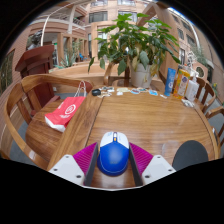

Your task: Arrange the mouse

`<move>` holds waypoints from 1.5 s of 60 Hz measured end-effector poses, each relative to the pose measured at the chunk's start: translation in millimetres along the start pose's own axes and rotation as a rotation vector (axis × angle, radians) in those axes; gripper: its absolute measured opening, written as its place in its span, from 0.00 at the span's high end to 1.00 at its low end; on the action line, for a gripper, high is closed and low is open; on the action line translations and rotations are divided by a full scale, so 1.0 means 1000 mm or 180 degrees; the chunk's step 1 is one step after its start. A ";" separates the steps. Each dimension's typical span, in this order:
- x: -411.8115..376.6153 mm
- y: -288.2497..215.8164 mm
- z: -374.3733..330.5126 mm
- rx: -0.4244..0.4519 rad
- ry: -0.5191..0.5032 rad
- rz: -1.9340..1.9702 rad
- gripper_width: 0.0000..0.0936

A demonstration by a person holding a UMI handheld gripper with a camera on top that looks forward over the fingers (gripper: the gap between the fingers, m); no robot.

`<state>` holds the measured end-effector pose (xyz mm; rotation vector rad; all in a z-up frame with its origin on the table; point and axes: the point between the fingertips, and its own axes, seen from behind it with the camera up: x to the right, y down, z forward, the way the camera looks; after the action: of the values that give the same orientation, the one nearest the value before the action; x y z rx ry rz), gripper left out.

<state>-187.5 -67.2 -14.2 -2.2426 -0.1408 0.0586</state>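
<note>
A blue and white mouse [114, 156] sits between my two fingers, white front end pointing away from me. Both magenta pads [87, 156] press against its sides, so my gripper [114, 160] is shut on it. The mouse is just over the near edge of the wooden table [150, 118]; I cannot tell whether it touches the table. A dark round mat [191, 154] lies on the table just right of the right finger.
A wooden chair [25, 105] at the left holds a red and white bag [64, 111]. A large potted plant [138, 50] stands at the far side of the table, with bottles [180, 82] and small items beside it.
</note>
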 end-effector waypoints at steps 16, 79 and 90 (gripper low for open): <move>-0.008 -0.006 0.002 0.0090 -0.0192 -0.0108 0.61; 0.233 0.074 -0.103 0.0069 0.0168 0.0180 0.43; 0.232 0.047 -0.150 0.0304 0.0284 0.0012 0.11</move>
<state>60.1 -184.5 45.0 -2.1461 -0.0840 -0.0321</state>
